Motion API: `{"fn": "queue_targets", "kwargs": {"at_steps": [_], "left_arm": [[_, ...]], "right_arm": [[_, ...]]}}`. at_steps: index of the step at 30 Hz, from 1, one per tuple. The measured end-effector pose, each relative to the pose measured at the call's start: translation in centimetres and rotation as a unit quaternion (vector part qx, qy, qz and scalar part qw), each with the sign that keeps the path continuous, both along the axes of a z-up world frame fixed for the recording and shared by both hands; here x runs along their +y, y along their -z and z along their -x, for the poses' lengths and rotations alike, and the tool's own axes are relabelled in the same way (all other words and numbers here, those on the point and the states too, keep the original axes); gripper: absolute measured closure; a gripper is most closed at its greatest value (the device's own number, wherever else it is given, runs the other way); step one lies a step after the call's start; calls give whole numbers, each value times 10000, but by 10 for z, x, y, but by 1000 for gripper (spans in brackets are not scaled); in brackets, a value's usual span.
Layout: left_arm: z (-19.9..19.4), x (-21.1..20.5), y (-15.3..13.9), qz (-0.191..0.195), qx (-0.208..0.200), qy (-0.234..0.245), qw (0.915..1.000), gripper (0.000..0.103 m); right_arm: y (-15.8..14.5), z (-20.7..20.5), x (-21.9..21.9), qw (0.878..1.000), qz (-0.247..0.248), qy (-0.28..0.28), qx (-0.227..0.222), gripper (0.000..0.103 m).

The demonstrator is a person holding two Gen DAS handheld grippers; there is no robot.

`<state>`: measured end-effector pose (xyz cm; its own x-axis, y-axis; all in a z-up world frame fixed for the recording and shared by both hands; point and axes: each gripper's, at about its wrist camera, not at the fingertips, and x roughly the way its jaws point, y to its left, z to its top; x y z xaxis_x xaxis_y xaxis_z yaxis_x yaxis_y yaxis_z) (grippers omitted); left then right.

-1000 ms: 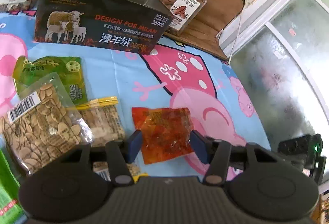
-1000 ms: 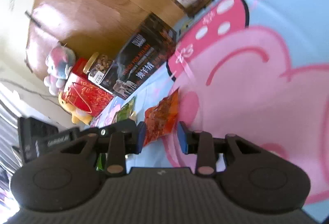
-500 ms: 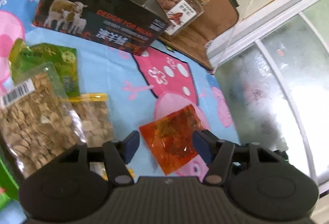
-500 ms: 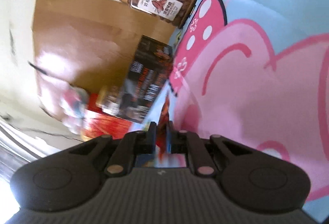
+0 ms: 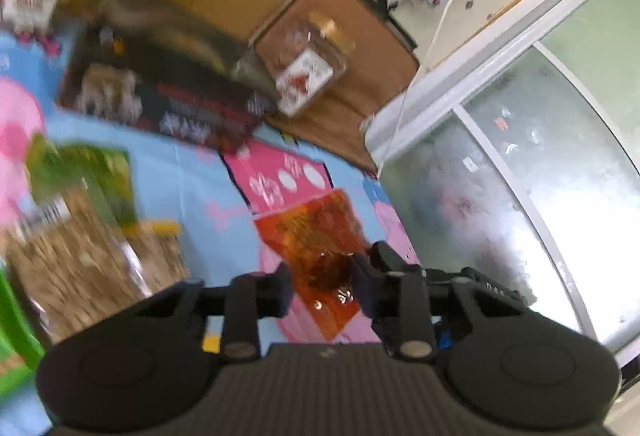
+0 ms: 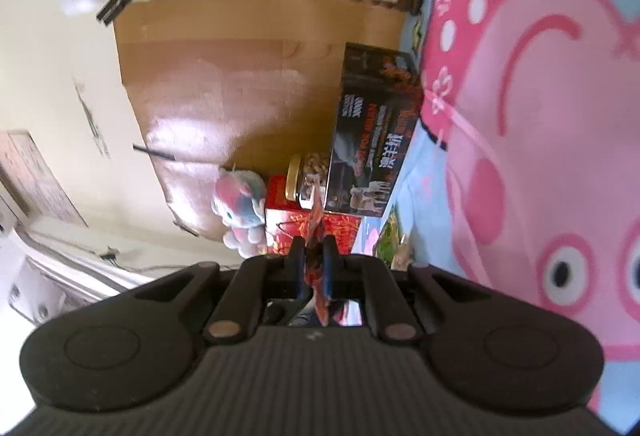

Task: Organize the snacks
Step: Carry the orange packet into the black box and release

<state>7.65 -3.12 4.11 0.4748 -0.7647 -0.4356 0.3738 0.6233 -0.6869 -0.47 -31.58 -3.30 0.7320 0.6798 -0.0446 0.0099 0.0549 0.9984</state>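
An orange-red snack packet (image 5: 316, 248) is lifted off the cartoon-print cloth (image 5: 192, 171). My right gripper (image 6: 314, 264) is shut on its edge; the packet (image 6: 314, 220) shows edge-on between the fingers. In the left wrist view the packet hangs between the fingers of my left gripper (image 5: 326, 284), whose jaws stand apart around it without clear contact. A black box (image 5: 160, 103) with sheep on it lies at the back. Bags of seeds (image 5: 76, 268), a green packet (image 5: 100, 175) and a small yellow-zip bag (image 5: 160, 252) lie at the left.
A clear jar with a gold lid (image 5: 312, 67) stands on a brown pad (image 5: 352, 47) behind the box. Another jar (image 6: 306, 179), a red box (image 6: 316, 232) and a plush toy (image 6: 240, 207) sit further left. A window frame (image 5: 480, 75) borders the right side.
My right gripper closed on the orange-red packet and lifted it off the cloth, rolling sideways. My left gripper tilted up and moved right; its jaws narrowed around the packet.
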Motion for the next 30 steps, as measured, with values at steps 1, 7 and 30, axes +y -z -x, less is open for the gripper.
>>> {"fn": "queue_targets", "kwargs": {"at_steps": [1, 7, 30], "left_arm": [[-2, 5, -5, -6, -44, -49, 10000, 80], [-34, 26, -44, -389, -590, -409, 9967, 80], [-58, 88, 3, -1360, -463, -1434, 9792, 68]], "right_arm": [[-6, -3, 3, 9998, 173, -16, -42, 92], [-60, -46, 37, 9840, 1600, -199, -757, 92], [-42, -91, 115, 8897, 4305, -728, -1336, 70]]}}
